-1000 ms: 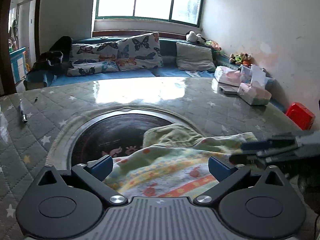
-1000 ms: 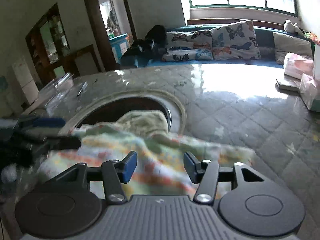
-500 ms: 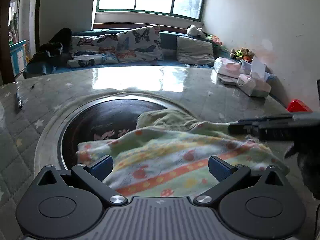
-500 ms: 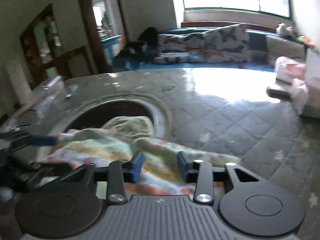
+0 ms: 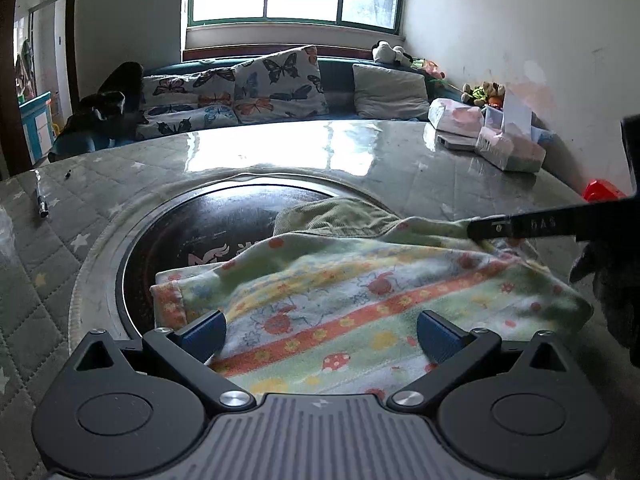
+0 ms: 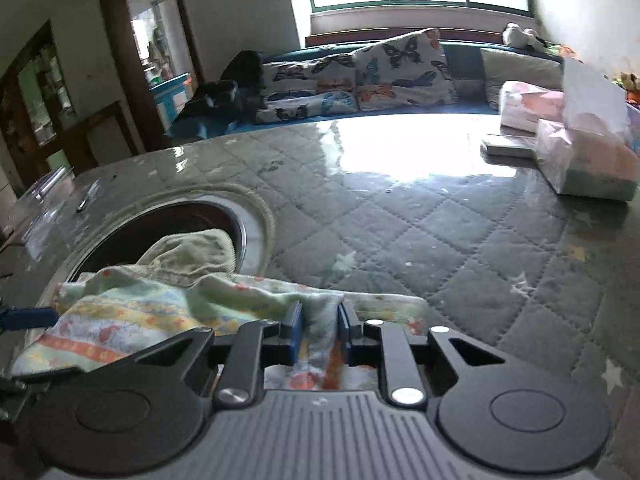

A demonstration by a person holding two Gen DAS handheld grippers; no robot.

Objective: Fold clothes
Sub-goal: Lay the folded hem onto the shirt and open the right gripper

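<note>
The striped garment (image 5: pixel 360 304) lies on the quilted table (image 5: pixel 400 168), partly over the round dark inset (image 5: pixel 192 232), and in the left wrist view it fills the space between our jaws. Our left gripper (image 5: pixel 320 334) has its jaws wide apart, and the blue fingertips (image 5: pixel 204 330) stand over the near edge of the cloth without pinching it. Ahead of the jaws an olive garment (image 5: pixel 340 220) sticks out from under the striped one. To the right of the jaws the right gripper (image 5: pixel 520 227) reaches onto the far corner of the cloth.

In the right wrist view our right gripper (image 6: pixel 319 332) has its jaws clamped on a raised fold of the striped garment (image 6: pixel 132 320). The rest of the cloth spreads to the left of the jaws. The olive garment (image 6: pixel 192 256) lies ahead and left. Tissue packs (image 6: pixel 588 160) stand far ahead to the right.
</note>
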